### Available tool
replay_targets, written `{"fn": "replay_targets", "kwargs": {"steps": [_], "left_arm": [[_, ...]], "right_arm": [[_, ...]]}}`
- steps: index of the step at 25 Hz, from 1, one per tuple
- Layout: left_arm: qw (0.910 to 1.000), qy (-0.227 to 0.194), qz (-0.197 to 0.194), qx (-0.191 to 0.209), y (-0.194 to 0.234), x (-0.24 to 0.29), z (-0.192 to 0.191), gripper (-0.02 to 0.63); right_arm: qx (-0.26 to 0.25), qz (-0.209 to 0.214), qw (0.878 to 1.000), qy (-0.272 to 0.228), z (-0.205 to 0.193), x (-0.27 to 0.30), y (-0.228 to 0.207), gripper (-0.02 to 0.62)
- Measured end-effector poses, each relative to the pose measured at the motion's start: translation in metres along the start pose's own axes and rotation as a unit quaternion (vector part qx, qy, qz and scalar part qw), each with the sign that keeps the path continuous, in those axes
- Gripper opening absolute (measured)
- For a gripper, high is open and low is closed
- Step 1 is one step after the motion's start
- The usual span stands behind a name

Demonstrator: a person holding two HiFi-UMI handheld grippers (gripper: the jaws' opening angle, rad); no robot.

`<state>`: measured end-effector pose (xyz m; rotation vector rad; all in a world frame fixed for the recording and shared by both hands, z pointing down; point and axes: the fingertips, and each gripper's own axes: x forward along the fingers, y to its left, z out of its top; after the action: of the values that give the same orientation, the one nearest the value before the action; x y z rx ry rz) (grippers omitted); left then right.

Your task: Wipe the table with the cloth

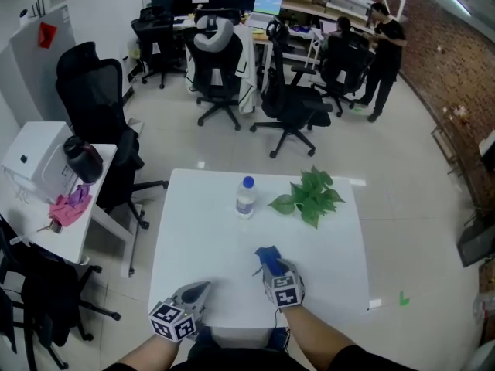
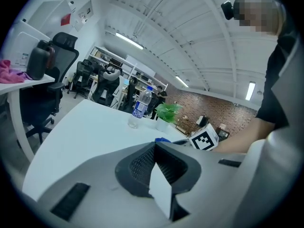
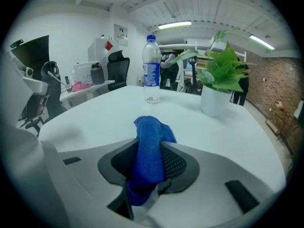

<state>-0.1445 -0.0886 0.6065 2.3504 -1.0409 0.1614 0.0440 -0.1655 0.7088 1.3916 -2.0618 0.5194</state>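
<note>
1. Cloth (image 3: pixel 149 156), blue and bunched, is sitting between the jaws of the right gripper (image 3: pixel 151 148), which are closing on it at a narrow setting; a fold is standing up past the jaw tips.
2. In the head view, the cloth (image 1: pixel 268 258) is lying over the table (image 1: pixel 193 230) close to the near edge, slightly right of centre. Whether it is pressing on the surface cannot be told.
3. The left gripper (image 1: pixel 199 289) is hovering at the near edge, left of the right gripper (image 1: pixel 272 269) and apart from it. Its jaws are meeting with nothing between them.
4. A bottle (image 1: pixel 246 196) and a potted plant (image 1: pixel 309 195) are standing side by side toward the far edge.
5. Step in hand, as judged: the cloth is gripped and the wiping pass is starting from the near edge.
6. Next move, as judged: the right gripper is needing to press the cloth flat and sweep across the bare surface, working toward the far edge.
7. Caution: the sweep is needing to pass around the bottle and plant, since either is looking light enough to tip.
</note>
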Motion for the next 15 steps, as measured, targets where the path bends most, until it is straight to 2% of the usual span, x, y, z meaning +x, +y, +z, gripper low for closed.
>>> {"fn": "replay_targets", "kwargs": {"steps": [6, 9, 15], "left_arm": [[1.0000, 0.005, 0.007, 0.001, 0.006, -0.006, -0.002, 0.000], [0.9999, 0.008, 0.013, 0.001, 0.009, -0.010, -0.004, 0.000], [0.9998, 0.007, 0.019, -0.002, 0.014, -0.012, -0.005, 0.000]], "right_arm": [[-0.009, -0.042, 0.999, -0.022, 0.044, 0.039, -0.032, 0.120], [-0.023, -0.051, 0.998, -0.016, 0.044, 0.054, -0.032, 0.120], [-0.016, -0.057, 0.998, -0.033, 0.038, 0.053, -0.032, 0.118]]}}
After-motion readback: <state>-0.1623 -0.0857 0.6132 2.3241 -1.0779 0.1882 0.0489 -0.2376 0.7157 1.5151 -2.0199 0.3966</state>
